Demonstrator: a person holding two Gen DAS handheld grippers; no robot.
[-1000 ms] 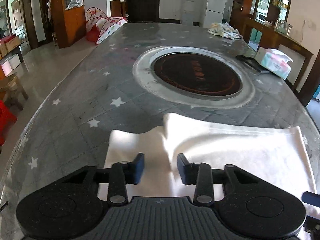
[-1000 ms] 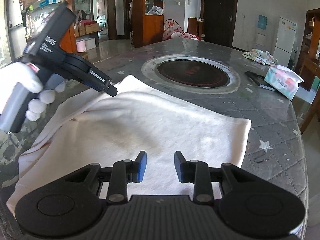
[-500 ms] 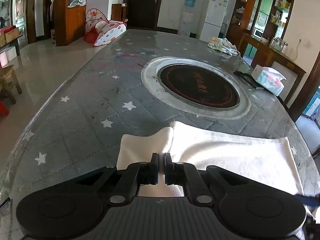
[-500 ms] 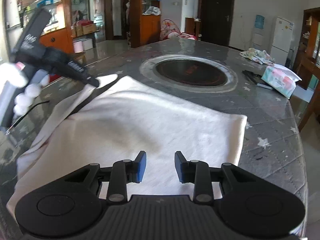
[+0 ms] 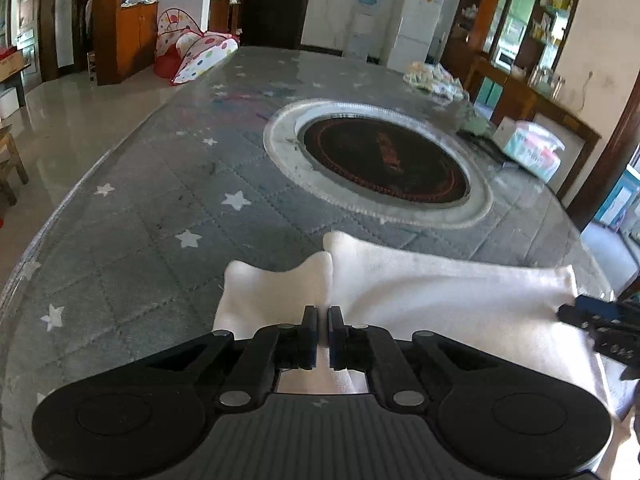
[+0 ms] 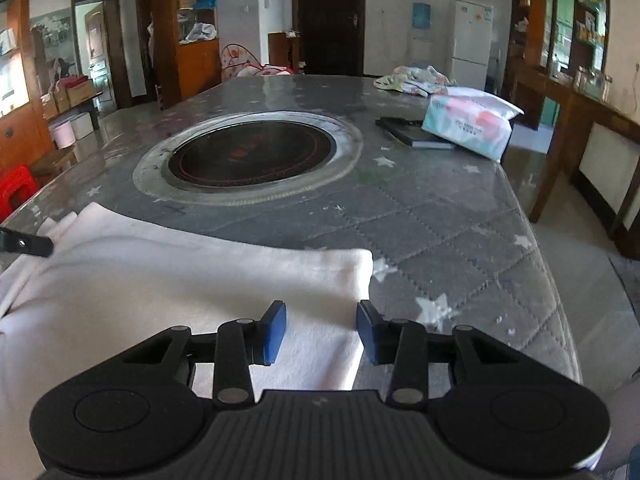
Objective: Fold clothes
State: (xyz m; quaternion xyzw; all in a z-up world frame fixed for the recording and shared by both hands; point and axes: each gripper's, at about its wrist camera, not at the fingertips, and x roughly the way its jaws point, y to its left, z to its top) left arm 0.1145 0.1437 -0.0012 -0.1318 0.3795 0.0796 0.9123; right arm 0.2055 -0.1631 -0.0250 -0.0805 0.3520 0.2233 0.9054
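L gripper [image 5: 323, 316] pinched tight on white garment [image 5: 440, 292], lower centre of frame. R gripper [image 6: 321, 320] closing – garment's right edge between pads, not yet squeezed. Tissue pack [image 6: 466, 128] print unreadable.

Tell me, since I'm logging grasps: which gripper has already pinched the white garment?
The left gripper: its jaws are pinched shut on a fold of the white garment. The right gripper is closing, astride the garment's edge.

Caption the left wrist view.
Left gripper pinches a white garment on the star-patterned table.
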